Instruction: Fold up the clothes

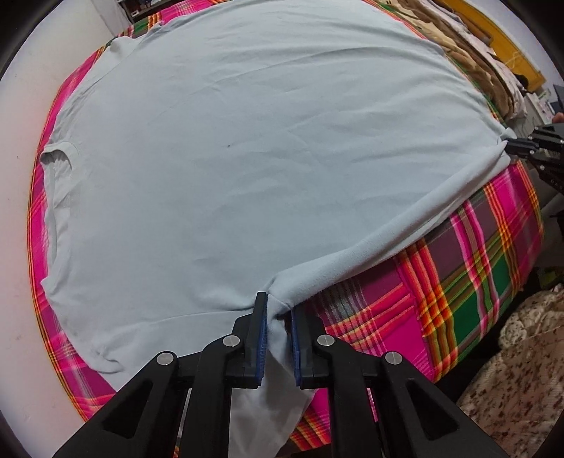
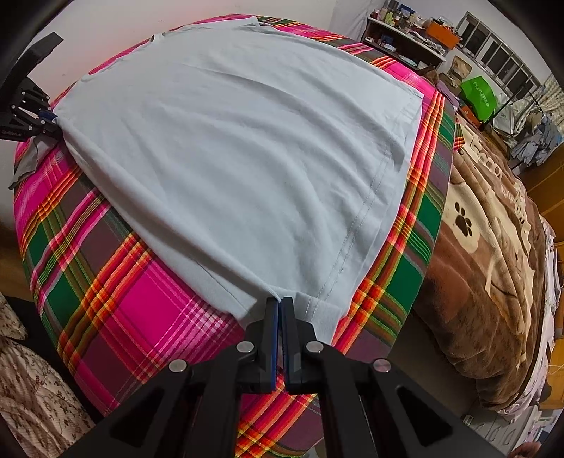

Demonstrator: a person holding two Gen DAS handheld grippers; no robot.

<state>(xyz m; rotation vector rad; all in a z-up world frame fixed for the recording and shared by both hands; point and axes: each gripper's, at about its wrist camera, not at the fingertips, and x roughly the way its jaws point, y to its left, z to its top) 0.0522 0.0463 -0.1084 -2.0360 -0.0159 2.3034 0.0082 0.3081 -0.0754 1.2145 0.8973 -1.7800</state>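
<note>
A pale blue T-shirt (image 1: 253,148) lies spread flat on a pink, green and orange plaid cloth (image 1: 469,274). My left gripper (image 1: 280,303) is shut on a bunched fold at the shirt's near side, by the sleeve, and fabric hangs down between its blue pads. In the right wrist view the same T-shirt (image 2: 246,148) fills the plaid cloth (image 2: 116,282), and my right gripper (image 2: 281,301) is shut on its hem corner. Each gripper shows small at the other view's edge: the right gripper (image 1: 511,143) at the far right, the left gripper (image 2: 49,118) at the far left.
A white wall (image 1: 38,105) runs along the left of the plaid surface. Stacked folded clothes (image 1: 469,45) sit at the back right. A brown paw-print blanket (image 2: 486,246) lies to the right, a cluttered shelf (image 2: 405,31) behind, and floral fabric (image 1: 521,370) lower down.
</note>
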